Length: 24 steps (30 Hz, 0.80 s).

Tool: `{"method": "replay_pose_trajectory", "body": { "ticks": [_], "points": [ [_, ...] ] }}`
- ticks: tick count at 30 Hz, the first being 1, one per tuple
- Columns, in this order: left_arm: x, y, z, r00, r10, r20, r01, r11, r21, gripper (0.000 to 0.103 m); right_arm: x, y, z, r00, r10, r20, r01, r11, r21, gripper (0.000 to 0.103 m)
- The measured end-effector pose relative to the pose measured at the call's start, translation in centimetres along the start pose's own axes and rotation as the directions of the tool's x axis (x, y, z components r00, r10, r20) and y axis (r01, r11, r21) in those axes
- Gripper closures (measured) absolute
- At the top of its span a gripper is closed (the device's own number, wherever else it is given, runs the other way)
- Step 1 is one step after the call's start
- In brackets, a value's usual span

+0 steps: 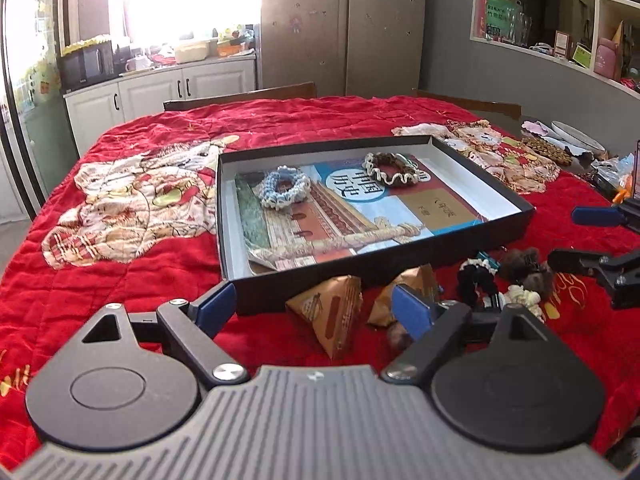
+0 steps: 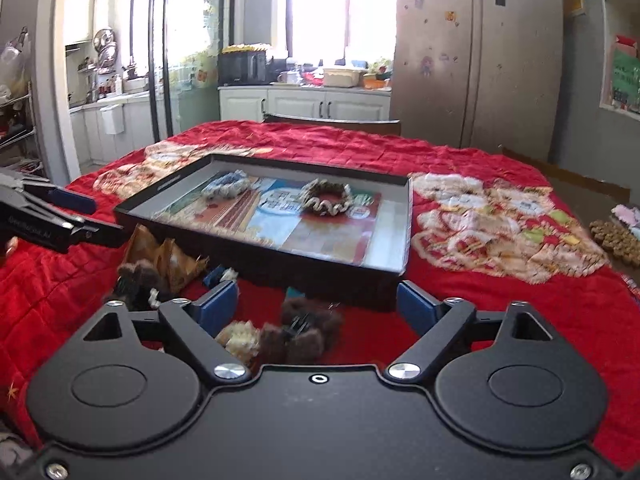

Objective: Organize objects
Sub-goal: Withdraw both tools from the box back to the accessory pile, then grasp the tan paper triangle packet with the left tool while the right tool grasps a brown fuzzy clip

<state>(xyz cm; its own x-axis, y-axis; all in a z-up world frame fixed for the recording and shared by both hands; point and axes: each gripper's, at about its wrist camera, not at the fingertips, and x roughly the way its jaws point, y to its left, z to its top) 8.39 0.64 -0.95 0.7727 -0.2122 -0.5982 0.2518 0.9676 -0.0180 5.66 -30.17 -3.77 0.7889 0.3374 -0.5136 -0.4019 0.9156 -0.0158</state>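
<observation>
A shallow black box (image 1: 400,264) sits on the red quilted cloth and holds a picture book (image 1: 360,216). A blue scrunchie (image 1: 284,192) and a brown-and-cream scrunchie (image 1: 394,170) lie on the book. In front of the box lie two brown pyramid packets (image 1: 332,316), a black scrunchie (image 1: 478,280) and brown furry hair pieces (image 1: 528,272). My left gripper (image 1: 314,306) is open over the packets, holding nothing. My right gripper (image 2: 318,304) is open just above a brown furry clip (image 2: 304,332) and a cream piece (image 2: 240,338), with its pads off them.
Each gripper shows in the other's view: the right gripper (image 1: 564,236) and the left gripper (image 2: 106,220). A wooden bead mat (image 1: 544,148) and a plate (image 1: 576,136) lie at the table's right edge. Chair backs (image 1: 240,96) stand behind the table.
</observation>
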Motion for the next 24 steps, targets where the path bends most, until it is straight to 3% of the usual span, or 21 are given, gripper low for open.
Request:
{"method": "replay_pose_trajectory", "body": {
  "ticks": [4,11,19,24],
  "points": [
    [0.3,0.0,-0.6,1.0,-0.012,-0.005,0.012,1.0,-0.007,0.012,0.2,0.8,-0.9,1.0,0.028,-0.003,-0.028,0.999,-0.021,0.028],
    [0.9,0.0,-1.3,1.0,-0.02,0.001,0.02,1.0,-0.008,0.013,0.8,1.7,-1.6,1.0,0.024,-0.009,-0.025,0.999,-0.037,0.052],
    [2.1,-0.1,-1.6,1.0,0.009,0.018,-0.009,1.0,-0.02,0.014,1.9,0.7,-1.9,0.999,0.005,-0.031,-0.003,0.998,0.063,0.053],
    [3.0,0.4,-1.8,1.0,0.012,0.002,-0.011,0.998,-0.064,0.02,2.6,0.7,-2.2,0.999,-0.008,-0.049,0.012,0.997,0.082,0.054]
  ]
}}
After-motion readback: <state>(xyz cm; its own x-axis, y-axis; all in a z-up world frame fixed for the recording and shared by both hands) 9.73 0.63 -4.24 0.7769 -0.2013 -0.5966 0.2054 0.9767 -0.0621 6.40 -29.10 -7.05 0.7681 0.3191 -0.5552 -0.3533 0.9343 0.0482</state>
